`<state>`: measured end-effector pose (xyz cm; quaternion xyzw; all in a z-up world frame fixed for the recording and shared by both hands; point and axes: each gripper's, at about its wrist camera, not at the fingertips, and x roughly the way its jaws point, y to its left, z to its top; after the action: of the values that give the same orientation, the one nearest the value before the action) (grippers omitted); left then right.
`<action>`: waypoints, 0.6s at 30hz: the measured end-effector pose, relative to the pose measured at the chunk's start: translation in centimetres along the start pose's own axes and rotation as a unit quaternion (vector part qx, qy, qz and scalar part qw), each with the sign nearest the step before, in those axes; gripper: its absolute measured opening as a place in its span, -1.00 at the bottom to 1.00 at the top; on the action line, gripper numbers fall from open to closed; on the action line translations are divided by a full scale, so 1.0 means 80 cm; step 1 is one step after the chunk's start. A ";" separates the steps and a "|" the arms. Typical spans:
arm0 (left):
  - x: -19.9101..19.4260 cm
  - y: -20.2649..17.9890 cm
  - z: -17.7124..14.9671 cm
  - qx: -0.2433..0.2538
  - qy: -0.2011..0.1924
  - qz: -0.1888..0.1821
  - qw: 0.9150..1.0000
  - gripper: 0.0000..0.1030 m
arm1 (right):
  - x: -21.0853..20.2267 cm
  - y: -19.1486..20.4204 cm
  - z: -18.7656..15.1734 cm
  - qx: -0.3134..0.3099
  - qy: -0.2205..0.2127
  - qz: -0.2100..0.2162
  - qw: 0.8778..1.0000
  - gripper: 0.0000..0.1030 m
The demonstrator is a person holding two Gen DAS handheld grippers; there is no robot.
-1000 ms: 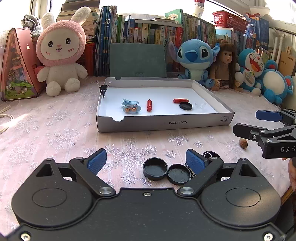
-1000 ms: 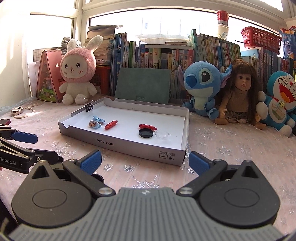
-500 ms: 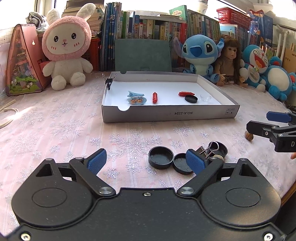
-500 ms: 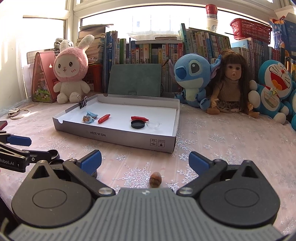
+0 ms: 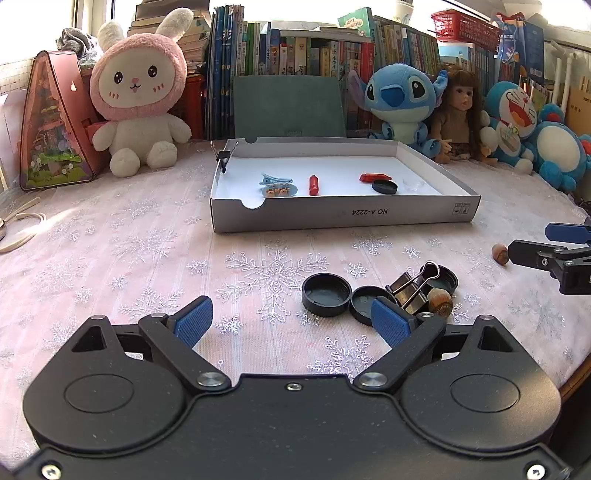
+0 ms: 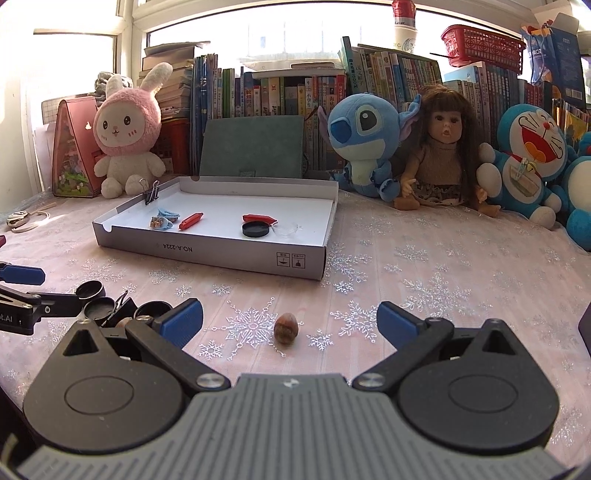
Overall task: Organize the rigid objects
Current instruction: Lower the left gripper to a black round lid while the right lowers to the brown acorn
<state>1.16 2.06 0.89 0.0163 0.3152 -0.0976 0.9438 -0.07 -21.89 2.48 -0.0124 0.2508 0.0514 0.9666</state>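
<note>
Left gripper (image 5: 291, 323) spread wide, ribbed blue pads empty, above snowflake-patterned lace cloth (image 5: 147, 251). Right gripper (image 6: 290, 321) likewise spread, small brown oval nut (image 6: 285, 328) lying between its pads, untouched. At 1 o'clock of left gripper: 2 round black plastic caps (image 5: 326, 294), metal binder clip (image 5: 415, 286). At 12 o'clock, shallow rectangular cardboard tray (image 5: 343, 214).

This is a home, most likely a child's room. Plush toys (image 6: 127, 129) and a doll (image 6: 441, 147) sit in a row against a packed line of books (image 6: 280, 92) under a sunlit window (image 6: 280, 33). A pink snowflake-patterned cloth (image 6: 424, 266) covers the surface.
</note>
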 end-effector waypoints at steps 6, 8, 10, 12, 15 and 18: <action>-0.003 0.000 -0.008 -0.001 0.000 0.000 1.000 0.75 | -0.002 0.003 -0.008 -0.009 0.011 0.000 1.000 1.00; -0.003 0.000 -0.009 0.000 -0.001 0.001 1.000 0.67 | -0.002 0.005 -0.010 -0.014 0.013 -0.001 1.000 1.00; -0.003 0.000 -0.009 0.002 -0.001 0.002 1.000 0.60 | -0.002 0.006 -0.011 -0.018 0.014 -0.002 1.000 1.00; -0.002 -0.001 -0.008 0.001 -0.001 0.001 1.000 0.54 | -0.001 0.008 -0.012 -0.022 0.014 0.000 1.000 1.00; 0.000 -0.002 -0.006 -0.001 -0.002 0.002 1.000 0.38 | 0.002 0.010 -0.010 -0.025 0.013 -0.002 1.000 0.98; 0.003 -0.003 -0.004 -0.002 -0.003 0.004 1.000 0.18 | 0.006 0.012 -0.008 -0.026 0.015 0.002 1.000 0.87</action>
<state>1.11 1.85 0.54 0.0152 0.3126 -0.0930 0.9452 -0.02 -20.94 1.71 -0.0383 0.2639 0.0595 0.9619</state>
